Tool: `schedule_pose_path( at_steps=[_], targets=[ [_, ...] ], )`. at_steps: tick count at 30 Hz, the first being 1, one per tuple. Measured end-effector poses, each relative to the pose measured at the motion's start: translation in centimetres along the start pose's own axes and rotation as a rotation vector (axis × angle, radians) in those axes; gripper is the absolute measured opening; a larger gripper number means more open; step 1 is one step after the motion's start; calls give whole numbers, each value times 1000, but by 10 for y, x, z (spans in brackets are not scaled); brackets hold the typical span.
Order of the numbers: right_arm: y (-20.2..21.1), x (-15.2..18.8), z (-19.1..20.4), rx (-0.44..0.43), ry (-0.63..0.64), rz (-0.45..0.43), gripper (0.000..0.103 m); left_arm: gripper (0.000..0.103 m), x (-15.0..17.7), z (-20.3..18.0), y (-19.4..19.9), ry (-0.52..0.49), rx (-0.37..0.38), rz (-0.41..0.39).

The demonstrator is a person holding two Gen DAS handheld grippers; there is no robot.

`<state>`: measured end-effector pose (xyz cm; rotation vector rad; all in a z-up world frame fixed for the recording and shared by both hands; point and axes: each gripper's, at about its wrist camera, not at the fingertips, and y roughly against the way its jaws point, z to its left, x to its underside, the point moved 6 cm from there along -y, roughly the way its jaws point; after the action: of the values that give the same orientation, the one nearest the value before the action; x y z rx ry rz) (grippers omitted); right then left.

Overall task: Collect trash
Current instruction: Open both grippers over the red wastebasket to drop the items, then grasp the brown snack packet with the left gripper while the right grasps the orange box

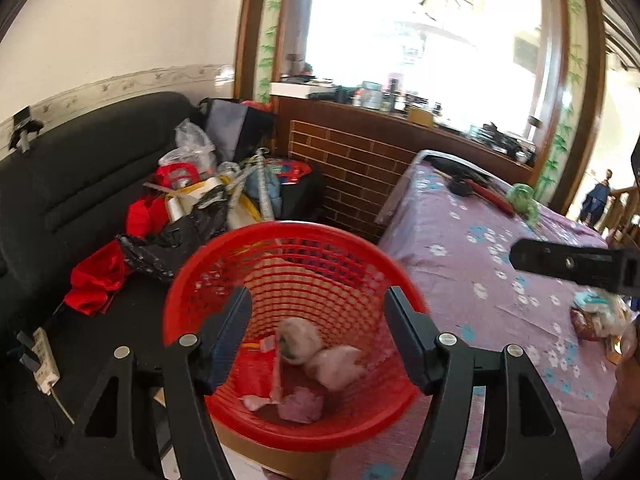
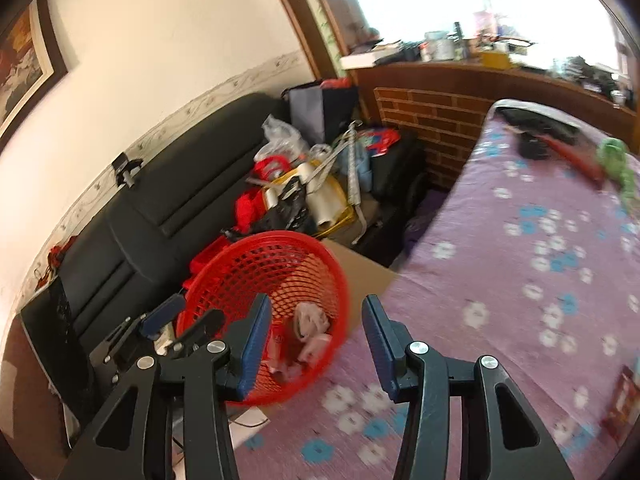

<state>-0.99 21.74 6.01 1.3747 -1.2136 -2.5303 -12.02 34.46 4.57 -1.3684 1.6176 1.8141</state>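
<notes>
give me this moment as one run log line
task: collect trash | left gripper: open, empty, over red basket | right gripper: open, empty, beside basket | basket: crumpled tissues inside | table: wrappers left

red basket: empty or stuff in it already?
Not empty. The red basket holds crumpled tissue wads and a red wrapper at the bottom, well below the rim.
</notes>
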Motion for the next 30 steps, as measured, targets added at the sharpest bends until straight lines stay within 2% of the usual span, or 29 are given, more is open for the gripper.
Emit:
schedule_pose_path(
  at_steps=[9, 14, 20, 24, 27, 30],
  targets=[
    [72, 50, -70, 58, -122, -39, 59, 74, 12, -101, 3, -135, 140, 41],
    [125, 81, -126, 147, -189, -89, 59, 77, 27, -175, 4, -232, 236, 91],
    [196, 120, -216, 289, -329, -136, 60, 78, 47, -265, -3, -338, 341, 183],
    [226, 143, -280, 372, -417, -114, 62, 78, 59, -313, -14, -403, 374, 231],
    [238, 153, -318, 385, -460, -99, 62, 78, 64, -342, -29, -421, 389, 276],
    [240, 159, -342, 386, -495, -94, 62, 78, 69, -363, -48, -447, 372, 303]
  ],
)
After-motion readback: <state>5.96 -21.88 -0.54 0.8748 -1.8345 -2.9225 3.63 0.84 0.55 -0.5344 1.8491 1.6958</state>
